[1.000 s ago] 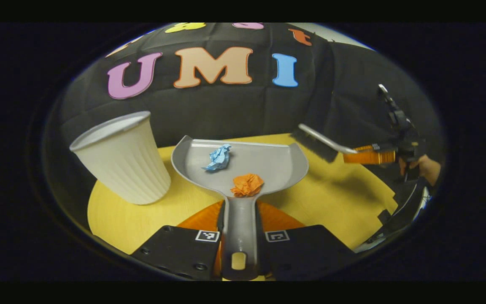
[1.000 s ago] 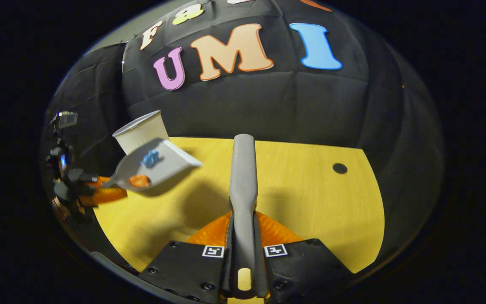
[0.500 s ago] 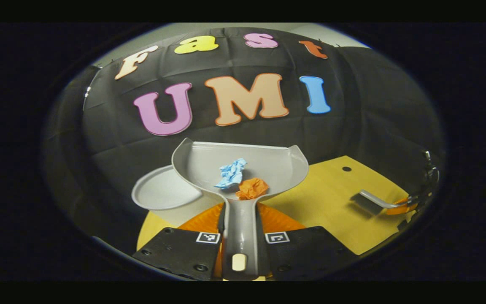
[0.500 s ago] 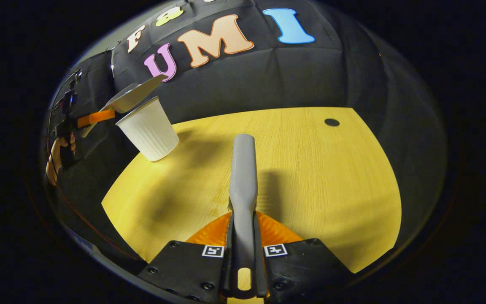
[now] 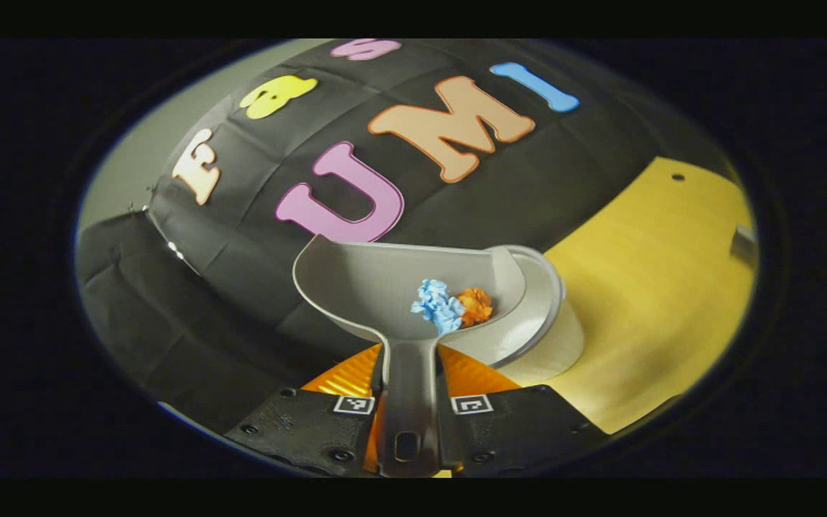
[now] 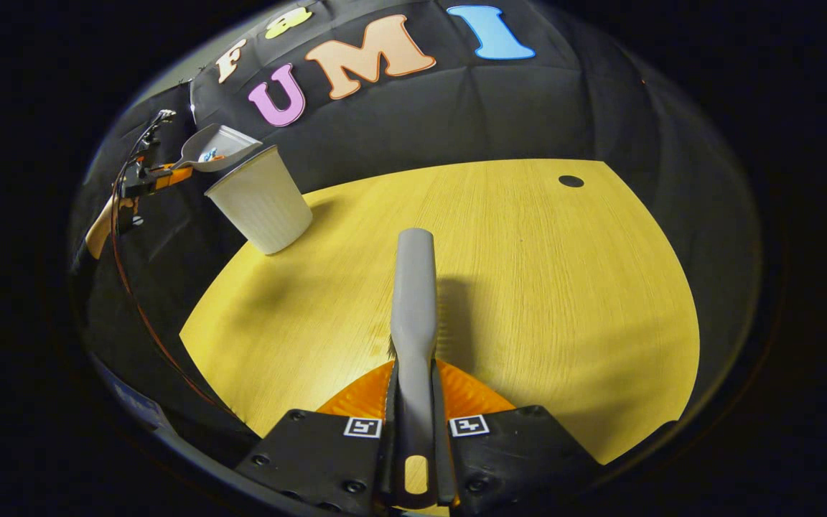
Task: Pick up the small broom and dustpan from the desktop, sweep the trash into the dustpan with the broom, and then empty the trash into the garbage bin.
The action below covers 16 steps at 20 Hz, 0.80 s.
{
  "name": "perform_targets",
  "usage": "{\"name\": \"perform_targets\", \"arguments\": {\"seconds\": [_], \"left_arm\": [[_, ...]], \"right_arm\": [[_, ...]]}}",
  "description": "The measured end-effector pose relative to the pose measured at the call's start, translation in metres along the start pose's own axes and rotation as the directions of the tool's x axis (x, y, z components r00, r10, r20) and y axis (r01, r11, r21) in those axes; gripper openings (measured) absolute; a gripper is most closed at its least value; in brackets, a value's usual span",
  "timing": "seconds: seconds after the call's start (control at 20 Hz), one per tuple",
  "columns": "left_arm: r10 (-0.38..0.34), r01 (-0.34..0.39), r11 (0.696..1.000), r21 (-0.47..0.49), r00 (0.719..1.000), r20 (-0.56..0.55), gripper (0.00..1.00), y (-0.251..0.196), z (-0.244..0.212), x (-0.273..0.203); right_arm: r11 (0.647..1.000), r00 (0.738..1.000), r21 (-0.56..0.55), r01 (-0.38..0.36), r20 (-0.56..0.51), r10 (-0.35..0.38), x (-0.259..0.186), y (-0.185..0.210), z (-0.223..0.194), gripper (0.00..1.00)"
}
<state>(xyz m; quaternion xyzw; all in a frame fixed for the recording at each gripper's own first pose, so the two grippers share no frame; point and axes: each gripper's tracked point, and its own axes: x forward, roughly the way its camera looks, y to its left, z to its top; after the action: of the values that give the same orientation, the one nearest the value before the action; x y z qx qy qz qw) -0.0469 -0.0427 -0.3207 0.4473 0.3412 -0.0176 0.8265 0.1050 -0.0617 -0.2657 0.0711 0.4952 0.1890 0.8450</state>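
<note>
- The left gripper (image 5: pixel 409 420) is closed tight on the handle of the dustpan (image 5: pixel 385 283). A finger presses on each side of the handle.
- The pan is up in the air and tipped to one side, right over the open top of the bin (image 5: pixel 557 337), which stands near the edge of the desk (image 5: pixel 643 273).
- A blue paper ball (image 5: pixel 436 305) and an orange paper ball (image 5: pixel 476 305) lie inside the pan, touching each other, low in the corner by the bin.
- The right gripper (image 6: pixel 413 438) is closed tight on the handle of the broom (image 6: pixel 413 287). The broom is held low over the desk, well apart from the bin.
- I think the picking up and the sweeping are done, because no trash lies on the desk. What is left is to tip the pan more so both balls drop into the bin.
- The left gripper view shows the two balls up close and where they sit in the pan.
- The right gripper view, from farther off, shows the whole white bin (image 6: pixel 261 201) standing on the desk, the pan (image 6: pixel 214 147) above its rim, and the hand (image 6: pixel 101 226) that holds the left gripper (image 6: pixel 146 178).
</note>
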Motion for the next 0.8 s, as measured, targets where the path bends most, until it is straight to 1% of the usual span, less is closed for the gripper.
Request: {"name": "perform_targets", "arguments": {"seconds": [0.05,0.1,0.15,0.2,0.25,0.3,0.45,0.5,0.55,0.6,0.65,0.7,0.75,0.8], "left_arm": [[0.013,-0.011,0.994,0.113,1.0,-0.016,0.23,0.005,-0.007,0.003],[0.034,-0.029,0.974,0.224,0.999,-0.019,0.24,0.008,-0.01,0.005],[0.052,-0.042,0.948,0.314,0.998,-0.023,0.24,0.009,-0.016,0.005],[0.063,-0.049,0.926,0.375,0.998,-0.024,0.23,0.01,-0.018,0.007],[0.069,-0.051,0.907,0.418,0.997,-0.028,0.25,0.013,-0.023,0.008],[0.077,-0.056,0.891,0.45,0.997,-0.027,0.25,0.015,-0.024,0.009],[0.107,-0.089,0.827,0.555,0.994,0.0,0.24,0.021,-0.019,0.006],[0.1,-0.087,0.834,0.546,0.995,0.006,0.25,0.022,-0.016,0.007],[0.078,-0.071,0.869,0.489,0.997,0.007,0.24,0.019,-0.015,0.004],[0.047,-0.043,0.923,0.383,0.999,-0.002,0.24,0.012,-0.015,0.001],[0.007,-0.007,0.969,0.247,1.0,0.003,0.24,0.001,-0.013,-0.003],[-0.03,0.028,0.994,0.109,0.999,0.02,0.24,-0.012,-0.009,-0.006],[-0.059,0.06,0.998,-0.011,0.997,0.058,0.24,-0.026,0.0,-0.015],[-0.08,0.09,0.99,-0.109,0.992,0.095,0.26,-0.041,0.012,-0.022]], "right_arm": [[1.0,1.0,-0.004,-0.001,-0.004,0.001,0.001,0.0,0.0,0.19],[1.0,1.0,-0.012,-0.003,-0.008,0.003,0.0,0.0,0.001,0.19],[1.0,1.0,-0.02,-0.007,-0.012,0.007,0.0,0.0,0.001,0.19],[1.0,1.0,-0.027,-0.01,-0.019,0.009,0.001,0.0,0.0,0.19],[0.999,1.0,-0.035,-0.01,-0.025,0.009,0.0,0.0,0.0,0.19],[0.999,1.0,-0.044,-0.012,-0.029,0.01,0.0,0.0,0.001,0.19],[0.998,0.999,-0.052,-0.016,-0.038,0.014,-0.007,-0.002,0.005,0.19],[0.998,0.999,-0.054,-0.017,-0.039,0.015,-0.008,-0.001,0.005,0.19],[0.998,0.999,-0.058,-0.016,-0.037,0.013,-0.007,-0.002,0.004,0.19],[0.998,0.999,-0.057,-0.013,-0.034,0.011,-0.007,-0.002,0.005,0.19],[0.998,0.999,-0.055,-0.014,-0.031,0.012,-0.008,0.0,0.005,0.19],[0.999,1.0,-0.05,-0.013,-0.022,0.012,-0.008,0.0,0.006,0.19],[0.999,1.0,-0.041,-0.014,-0.009,0.014,-0.009,0.001,0.006,0.19],[1.0,1.0,-0.028,-0.014,0.008,0.015,-0.01,0.002,0.007,0.19]]}}
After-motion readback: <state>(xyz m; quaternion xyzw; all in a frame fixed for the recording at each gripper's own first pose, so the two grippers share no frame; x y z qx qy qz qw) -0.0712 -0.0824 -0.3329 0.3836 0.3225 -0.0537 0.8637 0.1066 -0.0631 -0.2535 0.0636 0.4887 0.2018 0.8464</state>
